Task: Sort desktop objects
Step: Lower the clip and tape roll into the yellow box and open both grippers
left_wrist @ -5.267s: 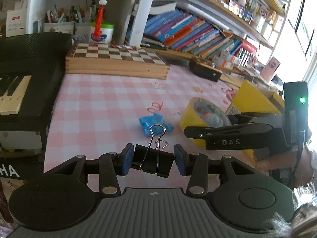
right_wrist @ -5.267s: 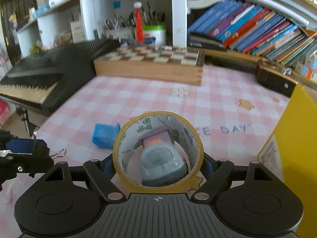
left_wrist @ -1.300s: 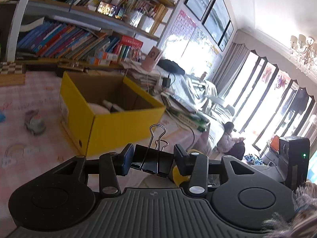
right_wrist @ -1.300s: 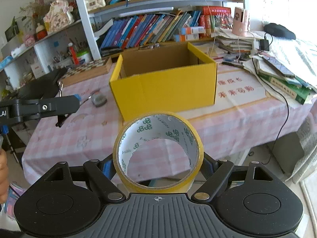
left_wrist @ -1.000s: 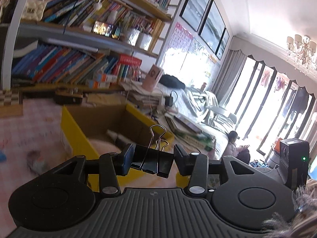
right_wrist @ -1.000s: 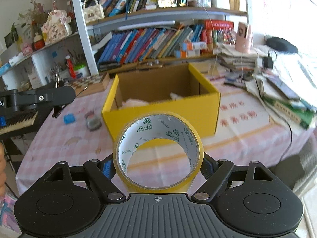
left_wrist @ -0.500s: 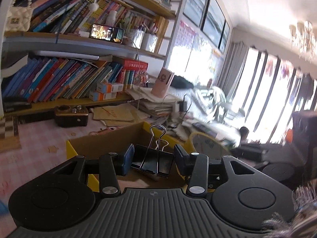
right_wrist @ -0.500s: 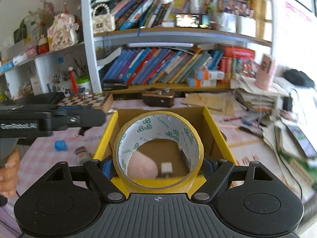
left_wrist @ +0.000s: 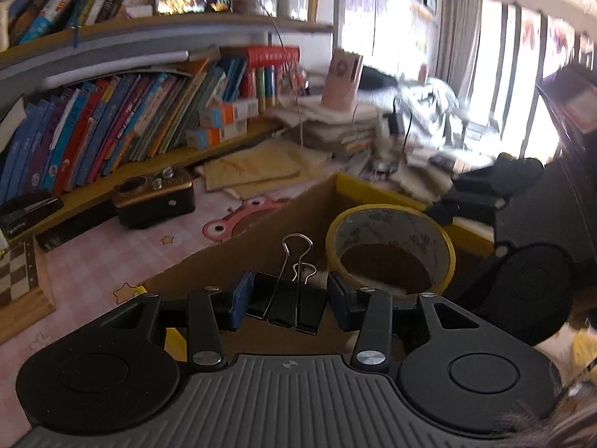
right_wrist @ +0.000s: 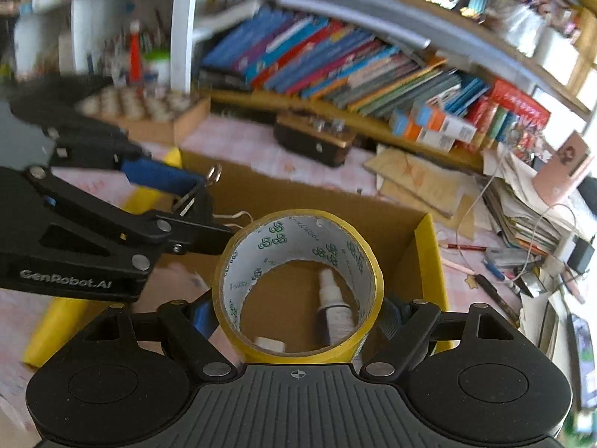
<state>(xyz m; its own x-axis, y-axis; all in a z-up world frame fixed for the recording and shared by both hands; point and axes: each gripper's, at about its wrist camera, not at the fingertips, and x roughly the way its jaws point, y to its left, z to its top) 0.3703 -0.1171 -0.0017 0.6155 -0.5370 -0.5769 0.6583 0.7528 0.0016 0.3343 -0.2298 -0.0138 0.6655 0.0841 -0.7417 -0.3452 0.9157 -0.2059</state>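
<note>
My left gripper point(left_wrist: 287, 300) is shut on a black binder clip point(left_wrist: 283, 308) whose wire handles stick up. It hangs over the open yellow cardboard box point(left_wrist: 377, 190). Just to its right, my right gripper point(left_wrist: 485, 201) holds a yellow roll of tape point(left_wrist: 390, 224) above the same box. In the right wrist view the gripper point(right_wrist: 296, 313) is shut on the tape roll point(right_wrist: 294, 235), pads against its outer sides. Through the ring I see a small white bottle point(right_wrist: 332, 298) on the box floor point(right_wrist: 403, 224). The left gripper point(right_wrist: 194, 201) with the clip point(right_wrist: 197, 196) reaches in from the left.
A brown radio-like case point(left_wrist: 155, 196) and a pink frog shape point(left_wrist: 242, 212) lie on the pink checked cloth behind the box. A chessboard point(left_wrist: 18, 280) sits at the left. Bookshelves point(right_wrist: 335, 63) line the back; stacked papers and cables point(right_wrist: 522, 205) crowd the right.
Both grippers have swung in over the yellow box and sunk a little, each still holding its object. The view now looks down into the box, with tape and clip side by side.
</note>
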